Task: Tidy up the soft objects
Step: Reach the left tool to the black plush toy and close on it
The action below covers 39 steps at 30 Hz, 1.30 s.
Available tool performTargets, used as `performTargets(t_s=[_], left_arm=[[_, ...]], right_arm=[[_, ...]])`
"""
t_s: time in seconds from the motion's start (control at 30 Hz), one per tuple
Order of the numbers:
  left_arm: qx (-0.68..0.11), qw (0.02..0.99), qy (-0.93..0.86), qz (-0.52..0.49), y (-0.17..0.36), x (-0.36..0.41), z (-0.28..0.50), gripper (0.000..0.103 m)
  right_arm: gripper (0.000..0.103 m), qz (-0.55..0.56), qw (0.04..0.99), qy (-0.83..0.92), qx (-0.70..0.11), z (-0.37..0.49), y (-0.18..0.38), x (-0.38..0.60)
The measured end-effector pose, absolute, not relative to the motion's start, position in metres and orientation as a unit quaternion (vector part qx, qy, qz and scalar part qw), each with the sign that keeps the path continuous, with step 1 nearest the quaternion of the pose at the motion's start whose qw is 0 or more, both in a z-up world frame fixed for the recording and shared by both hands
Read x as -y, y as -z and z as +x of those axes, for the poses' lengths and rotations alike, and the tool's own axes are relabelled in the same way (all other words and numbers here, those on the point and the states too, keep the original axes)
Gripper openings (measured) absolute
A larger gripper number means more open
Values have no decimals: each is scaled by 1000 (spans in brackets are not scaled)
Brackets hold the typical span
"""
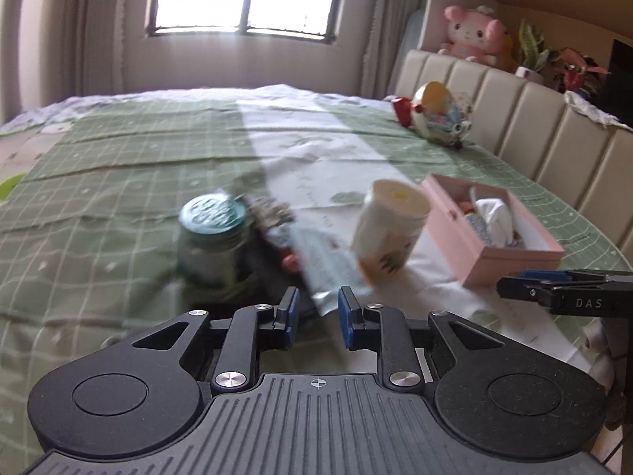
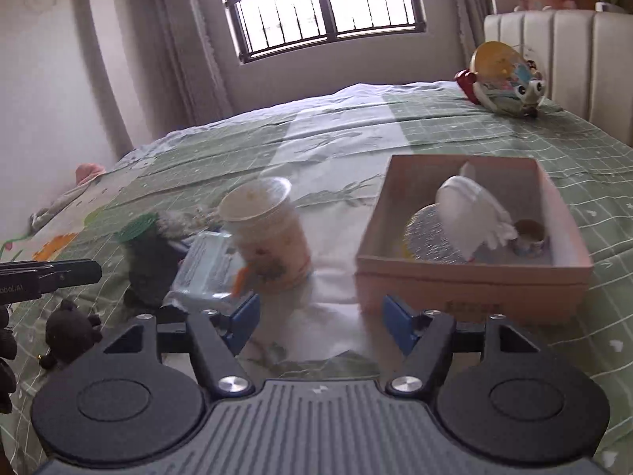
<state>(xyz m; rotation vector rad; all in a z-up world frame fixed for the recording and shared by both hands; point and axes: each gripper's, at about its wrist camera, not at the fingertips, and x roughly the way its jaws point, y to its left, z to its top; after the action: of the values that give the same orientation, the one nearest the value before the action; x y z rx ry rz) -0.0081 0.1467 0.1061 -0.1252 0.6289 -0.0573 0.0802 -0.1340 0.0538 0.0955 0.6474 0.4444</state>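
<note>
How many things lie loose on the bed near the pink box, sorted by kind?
Jars: 1, the green-lidded jar
Cups: 1, the paper cup
Packets: 1, the pale blue packet
Plush toys: 1, the small brown plush
Total: 4, all outside the pink box

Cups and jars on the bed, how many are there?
2. A green-lidded jar stands left of the foil packet; a paper cup stands right of it, beside the pink box. Others may be hidden.

Jar [image 1: 213,233], pouch [image 1: 328,261] and cup [image 1: 389,229] left of the box [image 1: 510,257] on the bed [image 1: 118,166].
</note>
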Motion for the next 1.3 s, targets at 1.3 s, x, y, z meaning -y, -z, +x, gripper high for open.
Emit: performTargets(t_s=[1.3], left_arm=[[-253, 963, -44, -77, -96, -181, -122, 24]], right_arm=[[92, -54, 912, -262, -312, 27, 19, 52]])
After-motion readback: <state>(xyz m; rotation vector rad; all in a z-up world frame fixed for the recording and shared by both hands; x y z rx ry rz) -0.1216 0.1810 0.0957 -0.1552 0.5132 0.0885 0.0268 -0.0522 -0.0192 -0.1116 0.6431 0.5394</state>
